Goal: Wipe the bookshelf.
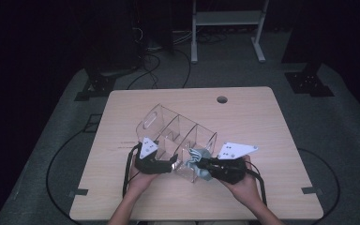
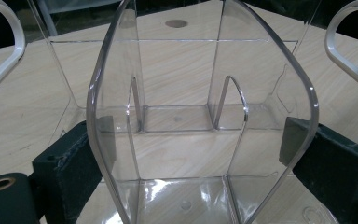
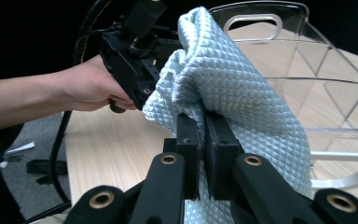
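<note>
A clear acrylic organizer (image 1: 178, 129) with several compartments and cut-out handles stands slanted across the wooden table (image 1: 253, 122). My left gripper (image 1: 174, 161) holds its near end: in the left gripper view the two black pads (image 2: 103, 140) press on both edges of the clear end wall (image 2: 182, 70), with the gripper (image 2: 199, 140) shut on it. My right gripper (image 1: 202, 162) is shut on a light blue quilted cloth (image 1: 198, 154) at the organizer's near right corner. In the right gripper view the jaws (image 3: 204, 135) pinch the cloth (image 3: 223, 79), which bunches above them, beside the organizer (image 3: 307, 60) and the left gripper (image 3: 135, 60).
A round cable hole (image 1: 222, 99) sits near the table's far edge. Bare wood lies to the right and far side of the organizer. Cables (image 1: 145, 70) trail on the grey floor behind, near a white stand (image 1: 225, 28) and dark tripod feet (image 1: 309, 82).
</note>
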`<state>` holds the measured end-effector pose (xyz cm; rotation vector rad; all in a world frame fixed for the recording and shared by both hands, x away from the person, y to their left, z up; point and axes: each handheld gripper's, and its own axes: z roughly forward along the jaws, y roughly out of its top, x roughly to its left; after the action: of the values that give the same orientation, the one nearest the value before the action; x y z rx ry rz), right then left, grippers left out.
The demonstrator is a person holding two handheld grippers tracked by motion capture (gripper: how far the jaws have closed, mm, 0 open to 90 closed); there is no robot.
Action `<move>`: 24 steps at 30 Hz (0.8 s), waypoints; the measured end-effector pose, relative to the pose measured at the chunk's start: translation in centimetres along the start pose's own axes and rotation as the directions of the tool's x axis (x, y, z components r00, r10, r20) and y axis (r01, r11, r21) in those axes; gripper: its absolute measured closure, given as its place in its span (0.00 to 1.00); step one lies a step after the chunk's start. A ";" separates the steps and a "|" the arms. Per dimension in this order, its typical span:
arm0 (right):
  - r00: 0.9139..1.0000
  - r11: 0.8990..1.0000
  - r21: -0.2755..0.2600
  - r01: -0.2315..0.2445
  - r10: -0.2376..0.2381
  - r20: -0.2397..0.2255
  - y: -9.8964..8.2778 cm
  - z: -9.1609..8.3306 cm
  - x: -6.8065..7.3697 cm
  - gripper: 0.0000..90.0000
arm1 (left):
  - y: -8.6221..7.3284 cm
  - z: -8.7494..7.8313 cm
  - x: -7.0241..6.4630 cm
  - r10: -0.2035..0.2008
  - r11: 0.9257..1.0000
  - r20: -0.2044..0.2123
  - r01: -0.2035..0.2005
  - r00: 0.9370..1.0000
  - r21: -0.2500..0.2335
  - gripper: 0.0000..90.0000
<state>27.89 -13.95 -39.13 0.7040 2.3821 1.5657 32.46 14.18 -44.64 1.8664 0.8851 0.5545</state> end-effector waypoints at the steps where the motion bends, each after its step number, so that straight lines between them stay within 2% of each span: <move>1: 1.000 1.000 -0.004 -0.008 0.008 0.003 -0.1 -0.1 -0.2 0.95 | 0.0 0.0 0.0 0.000 1.000 0.000 0.000 1.000 -0.001 0.07; 5: 0.998 0.998 0.003 -0.055 0.055 0.019 -1.1 -0.4 -1.3 0.95 | 0.0 0.0 0.0 -0.003 1.000 0.004 0.003 1.000 -0.002 0.07; 13: 0.997 0.994 0.068 -0.080 0.078 0.028 -3.3 0.9 -1.9 0.95 | 0.0 0.0 0.1 -0.001 1.000 0.006 0.001 1.000 0.000 0.07; 15: 0.995 0.993 0.076 -0.087 0.083 0.045 -3.6 0.9 -2.3 0.95 | 0.0 0.0 0.1 0.000 1.000 0.006 0.000 1.000 0.001 0.07; 16: 0.994 0.994 0.079 -0.080 0.074 0.076 -3.7 0.9 -2.6 0.95 | 0.0 0.0 0.1 0.000 1.000 0.006 0.000 1.000 0.001 0.07; 18: 0.991 0.992 0.070 -0.108 0.102 0.082 -3.8 0.7 -3.2 0.94 | 0.0 0.0 0.1 -0.002 1.000 0.005 0.002 1.000 -0.001 0.07; 21: 0.991 0.992 0.068 -0.109 0.102 0.090 -4.0 0.8 -3.5 0.92 | 0.0 0.0 0.1 -0.001 1.000 0.007 0.001 1.000 -0.002 0.07; 24: 0.988 0.992 0.060 -0.115 0.108 0.108 -4.1 0.6 -3.9 0.85 | 0.0 0.0 0.1 0.000 1.000 0.009 0.000 1.000 -0.002 0.07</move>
<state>30.38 -16.73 -43.39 0.9243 2.3644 1.4582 32.56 14.26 -44.68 1.8658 0.8785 0.5463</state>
